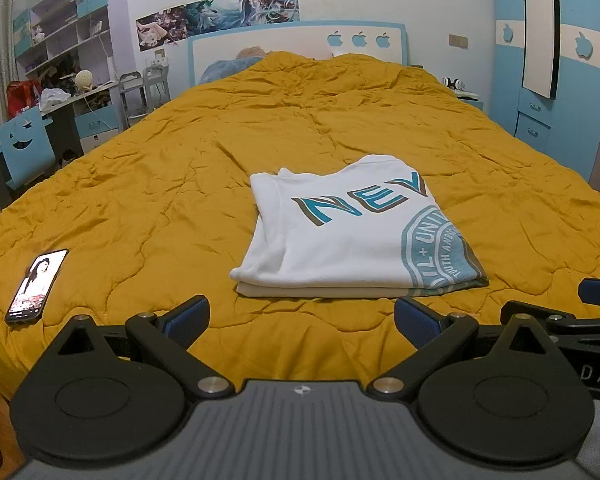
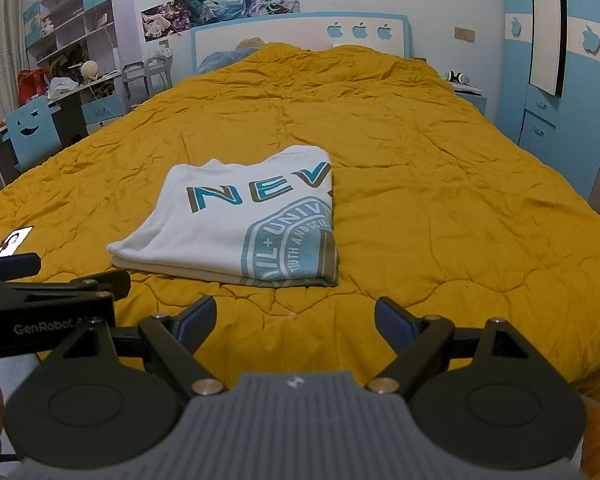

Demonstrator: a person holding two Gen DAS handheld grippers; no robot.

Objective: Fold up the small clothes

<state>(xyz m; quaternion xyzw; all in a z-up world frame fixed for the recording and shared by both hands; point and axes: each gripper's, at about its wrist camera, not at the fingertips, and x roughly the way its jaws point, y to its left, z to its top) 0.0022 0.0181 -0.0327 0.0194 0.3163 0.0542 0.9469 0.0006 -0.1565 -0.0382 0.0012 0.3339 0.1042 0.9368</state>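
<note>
Lying folded on the quilt point(image 1: 140, 184), the shirt point(image 1: 340, 240) looked finished; left gripper point(image 1: 300, 320) and right gripper point(image 2: 296, 318) gaped wide, empty, likely needing another garment.

The left gripper point(image 1: 302, 322) hangs level, fingers point(image 1: 188, 320) spread wide, empty. The right gripper point(image 2: 296, 322) sits beside it, likewise agape and empty.

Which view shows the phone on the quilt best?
The left wrist view: the phone lies whole on the yellow quilt, screen lit with a picture. In the right wrist view only its far end shows, the rest hidden behind the left gripper's finger.
</note>
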